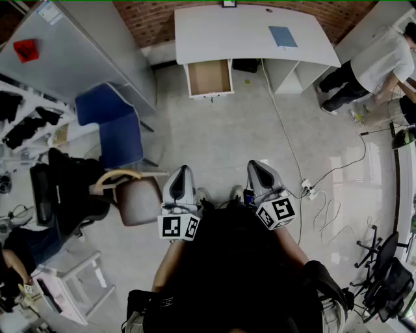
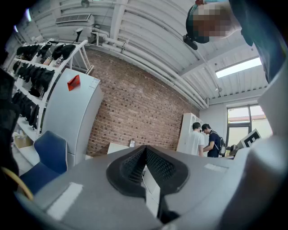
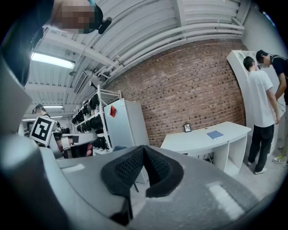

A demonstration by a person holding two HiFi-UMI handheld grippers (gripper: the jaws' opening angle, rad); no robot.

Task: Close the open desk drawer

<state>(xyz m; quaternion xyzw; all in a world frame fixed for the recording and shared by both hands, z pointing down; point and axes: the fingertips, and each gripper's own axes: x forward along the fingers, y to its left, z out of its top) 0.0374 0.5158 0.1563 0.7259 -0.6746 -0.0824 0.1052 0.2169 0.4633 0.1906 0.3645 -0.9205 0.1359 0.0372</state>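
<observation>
Pale floor [image 1: 234, 136] fills the room between you and the brick wall [image 1: 149, 19], and all of it is yet to be crossed. Your left claw [image 1: 181, 172] is pressed fully together with nothing between its pads, held close in front of your body and pointing level. Your right claw [image 1: 257, 164] is also closed and empty, and it points slightly downward.

From the claws outward there is only bare floor, with a cable [image 1: 279, 123] trailing along it on your right side. Beyond that, well apart from both claws, is the drawer [image 1: 209, 77]. It stands pulled out from under the left end of the white bench [image 1: 247, 29], with its open top showing an empty wooden bottom.

The drawer lies straight ahead. It falls between the lines of your two claws and a little closer to the left one, so the left hand looks the more natural one to push with.

The drawer's front panel faces you and runs side to side. Its slide axis runs from you towards the wall, so the push should go straight forward, square onto that panel. A push near the middle of the front is less likely to skew the drawer on its runners.

Neither claw needs to open, since a closed tip can do the pushing.
</observation>
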